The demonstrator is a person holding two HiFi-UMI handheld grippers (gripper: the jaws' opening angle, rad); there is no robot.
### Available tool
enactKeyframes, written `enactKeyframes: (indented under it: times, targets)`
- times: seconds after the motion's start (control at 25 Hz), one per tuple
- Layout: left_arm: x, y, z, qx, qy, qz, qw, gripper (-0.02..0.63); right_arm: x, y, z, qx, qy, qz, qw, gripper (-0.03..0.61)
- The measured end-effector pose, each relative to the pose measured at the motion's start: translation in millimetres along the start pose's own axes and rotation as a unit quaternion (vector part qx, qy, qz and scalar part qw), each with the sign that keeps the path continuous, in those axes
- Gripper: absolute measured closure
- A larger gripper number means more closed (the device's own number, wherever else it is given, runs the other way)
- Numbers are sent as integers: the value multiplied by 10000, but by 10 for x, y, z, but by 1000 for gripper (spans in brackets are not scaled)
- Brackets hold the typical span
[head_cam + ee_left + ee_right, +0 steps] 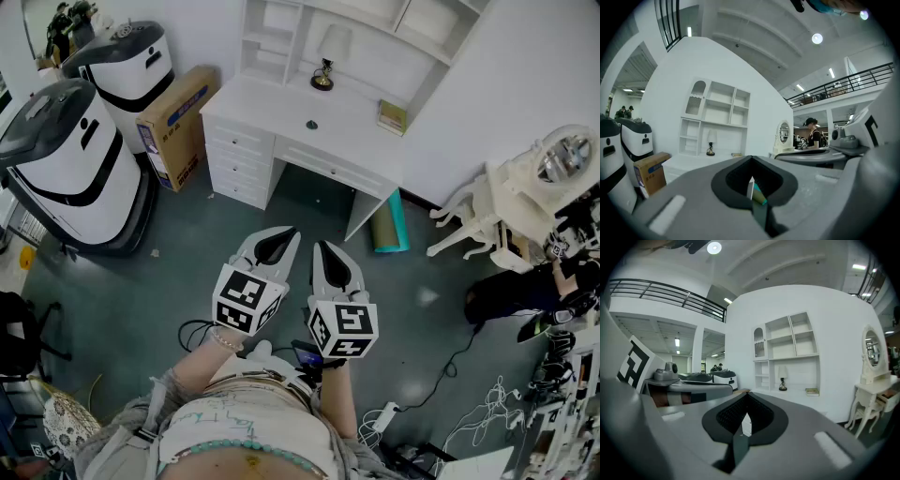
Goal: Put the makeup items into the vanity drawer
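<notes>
My two grippers are held side by side close to my body, above the grey-green floor. The left gripper (pixel 273 246) has its jaws shut with nothing between them, as the left gripper view (pixel 751 182) confirms. Beside it, the right gripper (pixel 334 262) is also shut and empty, and its own view (pixel 745 422) shows the same. The white vanity (pixel 511 202) with an oval mirror (pixel 565 155) stands far off at the right. It also shows at the edge of the right gripper view as a vanity (pixel 874 397). No makeup items can be made out.
A white desk (pixel 281 108) with shelves, a lamp (pixel 324 73) and a book (pixel 392 117) stands ahead. Two white robots (pixel 70 164) and a cardboard box (pixel 176 124) are at the left. A teal roll (pixel 389 225) leans by the desk. Cables (pixel 469 403) lie at the lower right.
</notes>
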State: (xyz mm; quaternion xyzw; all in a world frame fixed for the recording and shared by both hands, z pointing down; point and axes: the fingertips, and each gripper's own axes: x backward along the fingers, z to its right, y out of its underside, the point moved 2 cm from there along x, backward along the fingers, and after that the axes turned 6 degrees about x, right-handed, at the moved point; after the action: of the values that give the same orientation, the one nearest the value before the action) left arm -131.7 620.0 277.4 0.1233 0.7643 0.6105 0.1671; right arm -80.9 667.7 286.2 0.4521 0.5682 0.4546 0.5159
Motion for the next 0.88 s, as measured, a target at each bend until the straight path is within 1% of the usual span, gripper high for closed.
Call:
enactKeyframes:
  times: [0.4, 0.64, 0.88]
  targets:
    - [-76, 88, 62, 103, -93, -11, 9999, 612, 43, 69, 113, 1, -72, 16, 10000, 551]
    - [-105, 123, 59, 156, -68, -62, 9998, 612, 27, 115, 134, -106, -183, -52, 9998, 551]
    - [-132, 109, -13, 227, -23, -44, 9997, 612, -25, 93, 142, -101, -142, -23, 9998, 551]
